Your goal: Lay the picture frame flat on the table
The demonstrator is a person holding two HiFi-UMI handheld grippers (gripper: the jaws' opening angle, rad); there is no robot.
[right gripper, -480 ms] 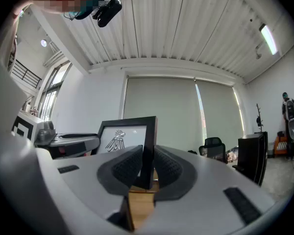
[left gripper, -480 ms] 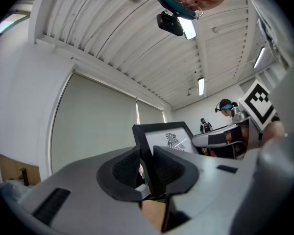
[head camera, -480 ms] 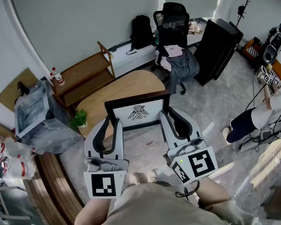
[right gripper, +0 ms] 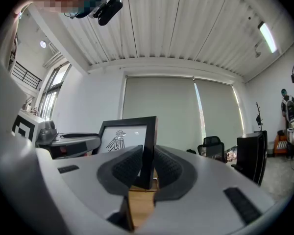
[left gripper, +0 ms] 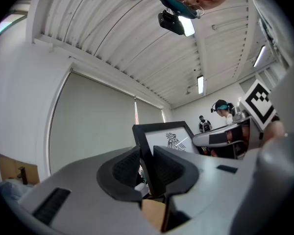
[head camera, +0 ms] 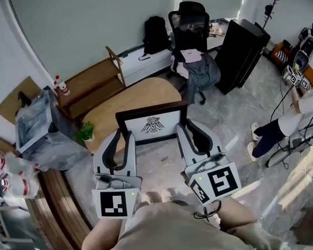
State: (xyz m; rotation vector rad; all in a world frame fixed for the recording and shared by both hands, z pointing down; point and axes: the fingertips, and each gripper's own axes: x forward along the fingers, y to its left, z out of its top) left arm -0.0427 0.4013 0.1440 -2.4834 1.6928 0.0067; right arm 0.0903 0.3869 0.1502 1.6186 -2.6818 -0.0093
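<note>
Black picture frame (head camera: 152, 124), seemingly upright, sits clamped in left gripper (head camera: 124, 136) and right gripper (head camera: 187, 128).

Matt black on the picture frame (head camera: 152, 108), sheen across its white print. Smooth pale wood for the table (head camera: 146, 94). Matt grey plastic, ribbed black pads (right gripper: 126, 164), on left gripper (head camera: 124, 135) and right gripper (head camera: 188, 126).
</note>
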